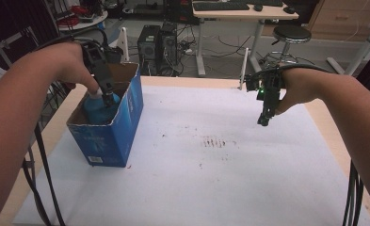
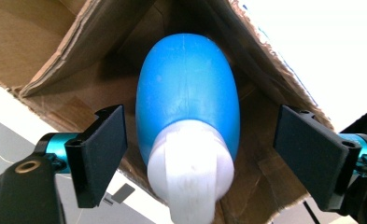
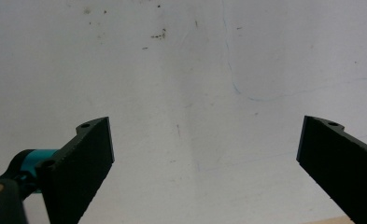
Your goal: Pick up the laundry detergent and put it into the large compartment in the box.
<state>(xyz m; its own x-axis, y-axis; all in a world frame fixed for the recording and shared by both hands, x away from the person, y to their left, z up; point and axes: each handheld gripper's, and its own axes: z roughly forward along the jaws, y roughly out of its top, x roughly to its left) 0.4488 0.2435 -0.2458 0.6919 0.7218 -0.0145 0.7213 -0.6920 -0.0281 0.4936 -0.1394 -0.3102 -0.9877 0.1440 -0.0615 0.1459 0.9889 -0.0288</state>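
Left gripper view: my left jaws (image 2: 200, 161) hang apart around the bottle (image 2: 187, 98) in the box (image 2: 78, 42), not touching; right jaws (image 3: 204, 163) wide apart too.

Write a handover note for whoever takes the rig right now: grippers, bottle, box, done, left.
Left gripper: open, jaws either side of the blue bottle's white cap, pads clear of it.
Right gripper: open, holding nothing, above the white table cover.
Blue bottle: inside the open blue cardboard box at the table's left side.
Done: bottle sits in the box, released.
Left: probably lift the left gripper clear of the box; its flaps are open.
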